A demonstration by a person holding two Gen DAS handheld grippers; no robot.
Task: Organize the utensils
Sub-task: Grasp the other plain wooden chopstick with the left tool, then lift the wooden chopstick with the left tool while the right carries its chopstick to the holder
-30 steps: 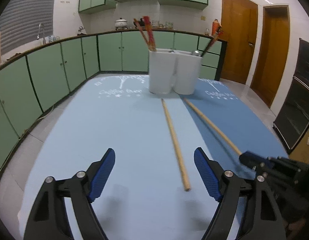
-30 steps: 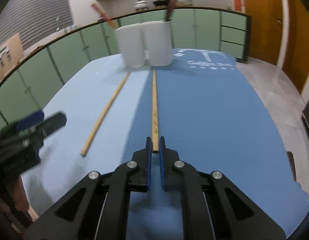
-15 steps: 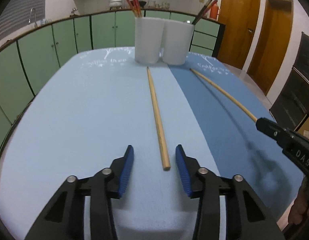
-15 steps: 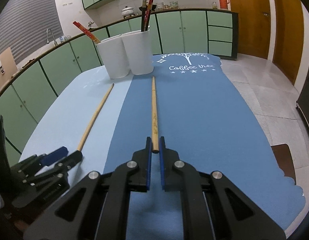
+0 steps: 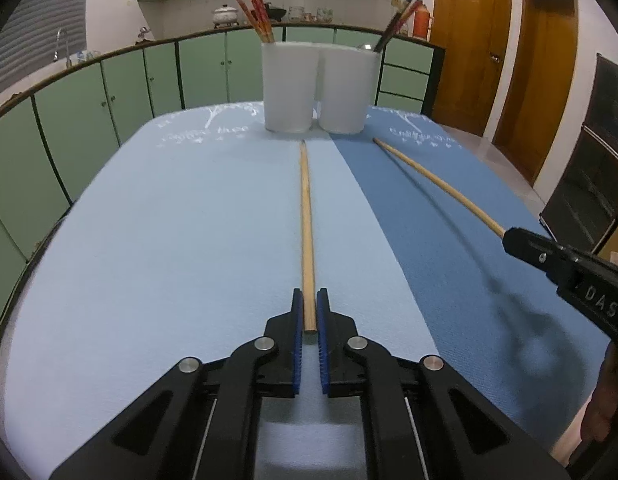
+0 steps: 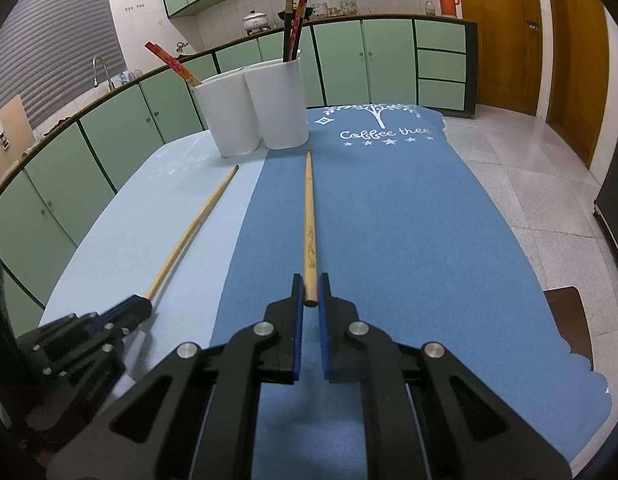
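Note:
Two long wooden chopsticks lie along the blue table mats. My left gripper [image 5: 308, 302] is shut on the near end of the left chopstick [image 5: 306, 216], which rests on the light blue mat. My right gripper [image 6: 310, 286] is shut on the near end of the right chopstick [image 6: 308, 208] and holds it a little above the dark blue mat; that chopstick also shows in the left wrist view [image 5: 433, 182]. Two white holders stand side by side at the far end: the left holder [image 5: 287, 86] has red chopsticks, the right holder [image 5: 347, 90] has dark ones.
The light blue mat [image 5: 169, 220] and the dark blue mat [image 6: 409, 220] cover the table. Green cabinets [image 5: 109, 84] curve round the left and back. Wooden doors [image 5: 505, 48] and tiled floor [image 6: 549, 168] are to the right.
My left gripper moved forward over the left chopstick's near end and closed on it. My right gripper stayed shut on its chopstick and lifted it slightly.

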